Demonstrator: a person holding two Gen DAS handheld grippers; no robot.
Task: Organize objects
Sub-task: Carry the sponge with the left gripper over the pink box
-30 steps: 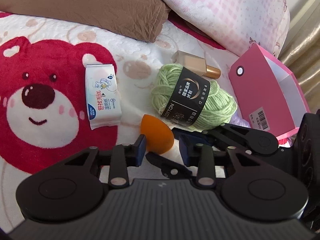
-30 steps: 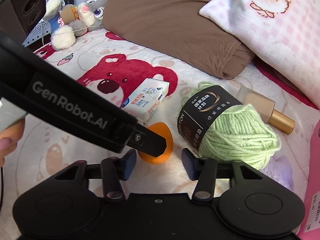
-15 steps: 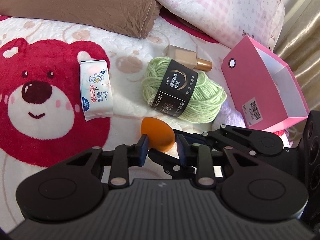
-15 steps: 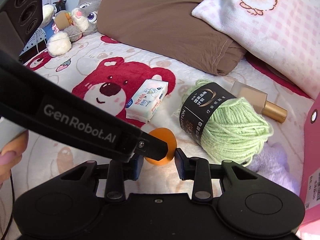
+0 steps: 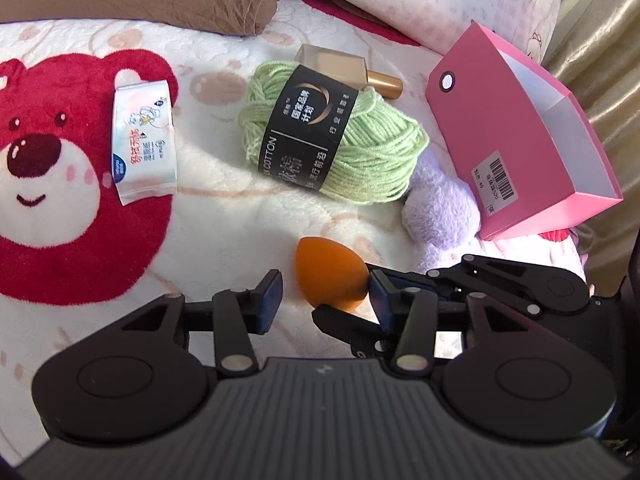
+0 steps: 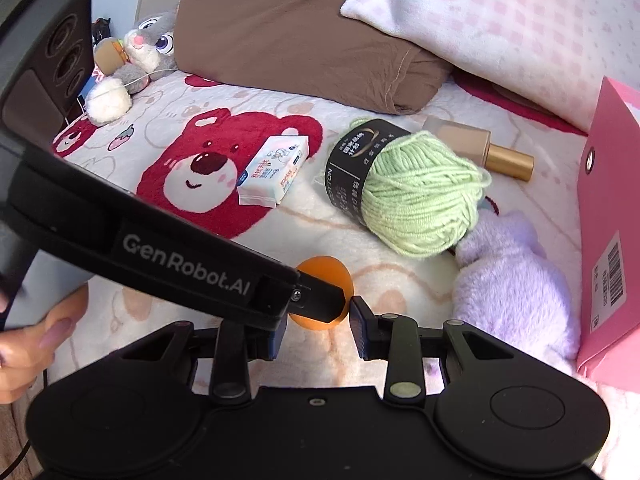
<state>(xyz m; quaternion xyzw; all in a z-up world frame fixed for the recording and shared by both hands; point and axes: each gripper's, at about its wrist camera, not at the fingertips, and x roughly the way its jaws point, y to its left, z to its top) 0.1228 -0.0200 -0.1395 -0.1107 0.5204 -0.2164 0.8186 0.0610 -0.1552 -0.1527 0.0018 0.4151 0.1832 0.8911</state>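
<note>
Bear-print bedding (image 5: 224,216) carries green yarn (image 5: 336,132) banded "COTTON". "GenRobot.AI" marks the left gripper (image 5: 325,294), just opening; the right gripper (image 6: 318,322) clamps the orange makeup sponge (image 6: 328,274).

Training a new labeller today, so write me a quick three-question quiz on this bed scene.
1. True or false: the green yarn lies inside the pink box.
2. What sits between the jaws of the left gripper? A) gold-capped bottle B) orange sponge C) purple plush
3. Fill in: the red print partly under the tissue pack shows a ____.

Key: 1 false; 2 B; 3 bear.
</note>
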